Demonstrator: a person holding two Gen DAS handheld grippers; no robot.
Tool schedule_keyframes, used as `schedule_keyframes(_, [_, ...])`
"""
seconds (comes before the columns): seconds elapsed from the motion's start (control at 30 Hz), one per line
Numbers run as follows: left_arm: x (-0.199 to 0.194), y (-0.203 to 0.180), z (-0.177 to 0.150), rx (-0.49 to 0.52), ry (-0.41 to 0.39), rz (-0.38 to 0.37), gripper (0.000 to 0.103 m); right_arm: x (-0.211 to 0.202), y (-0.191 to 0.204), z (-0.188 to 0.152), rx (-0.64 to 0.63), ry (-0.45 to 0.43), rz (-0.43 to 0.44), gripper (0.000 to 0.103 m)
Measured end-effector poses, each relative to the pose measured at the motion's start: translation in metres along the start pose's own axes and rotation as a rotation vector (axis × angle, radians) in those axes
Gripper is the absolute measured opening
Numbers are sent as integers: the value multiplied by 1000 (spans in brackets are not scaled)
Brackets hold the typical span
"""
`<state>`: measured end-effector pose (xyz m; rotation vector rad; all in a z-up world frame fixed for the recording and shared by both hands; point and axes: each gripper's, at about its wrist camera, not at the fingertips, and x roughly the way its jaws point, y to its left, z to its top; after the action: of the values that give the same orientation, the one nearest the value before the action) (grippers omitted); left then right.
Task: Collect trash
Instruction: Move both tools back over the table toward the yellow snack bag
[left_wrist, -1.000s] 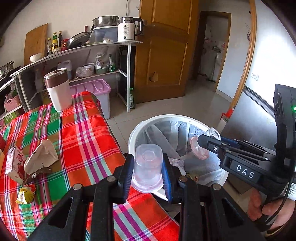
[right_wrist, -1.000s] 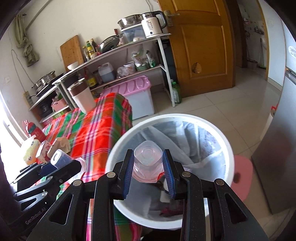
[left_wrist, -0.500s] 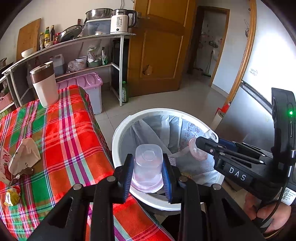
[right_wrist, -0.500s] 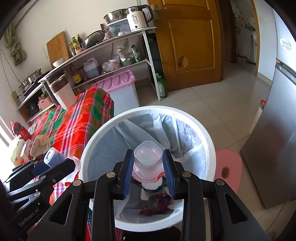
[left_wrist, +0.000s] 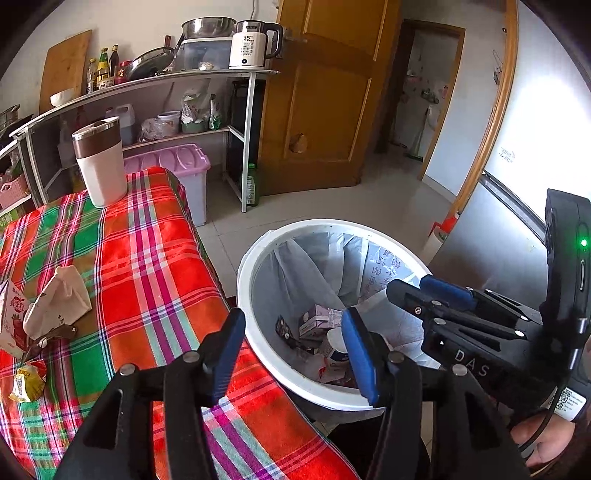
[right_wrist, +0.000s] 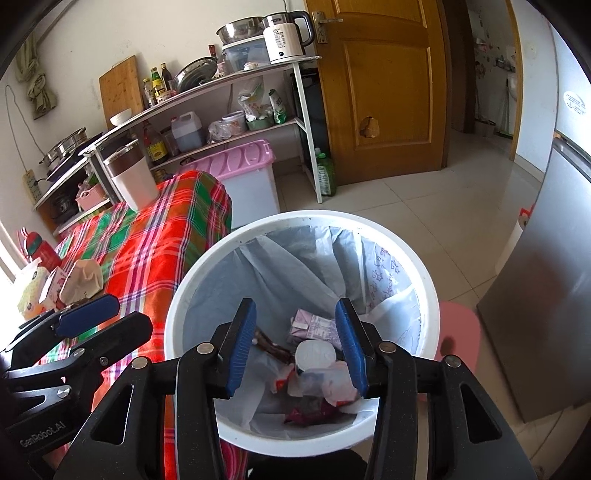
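Observation:
A white trash bin (left_wrist: 332, 225) (right_wrist: 295, 216) with a grey liner stands beside the plaid-covered table (left_wrist: 155, 266). My left gripper (left_wrist: 292, 317) hangs over the bin's near rim, its jaws opening with nothing between them. Over the bin's mouth my right gripper (right_wrist: 295, 306) is opening too, also empty. A plastic cup (right_wrist: 316, 354) lies bottom-up in the bin among wrappers, beside a purple carton (right_wrist: 314, 326). On the table lie a crumpled paper bag (left_wrist: 59, 299), a strawberry milk carton (left_wrist: 13, 314) and a yellow wrapper (left_wrist: 27, 380).
A white and brown tumbler (left_wrist: 99, 162) stands at the table's far end. Behind it are a metal shelf (left_wrist: 147, 81) with kitchenware and a pink-lidded box (left_wrist: 173, 162). A pink stool (right_wrist: 458, 328) and a grey fridge (right_wrist: 554, 258) flank the bin's right.
Both grippers have opened and let go of the clear plastic cups they held. The cups are gone from between the pads, and one lies in the bin.

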<state>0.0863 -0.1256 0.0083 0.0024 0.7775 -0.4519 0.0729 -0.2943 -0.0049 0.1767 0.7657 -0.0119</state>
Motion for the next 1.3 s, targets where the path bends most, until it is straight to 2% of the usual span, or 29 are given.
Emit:
schedule_keyframes(0.67, [-36,40,-19,-72,-50,44,58,-18,36,-4,-60,-48,2,46])
schedule_keyframes(1.07, [-60,74,-34,-110,-83,106,58,-22,72,-8,-124,-68,16,46])
schedule_keyframes(1.3, [-76,104,-44,-157,-103,157,59,-20,97,-11,-153,-66,62,46])
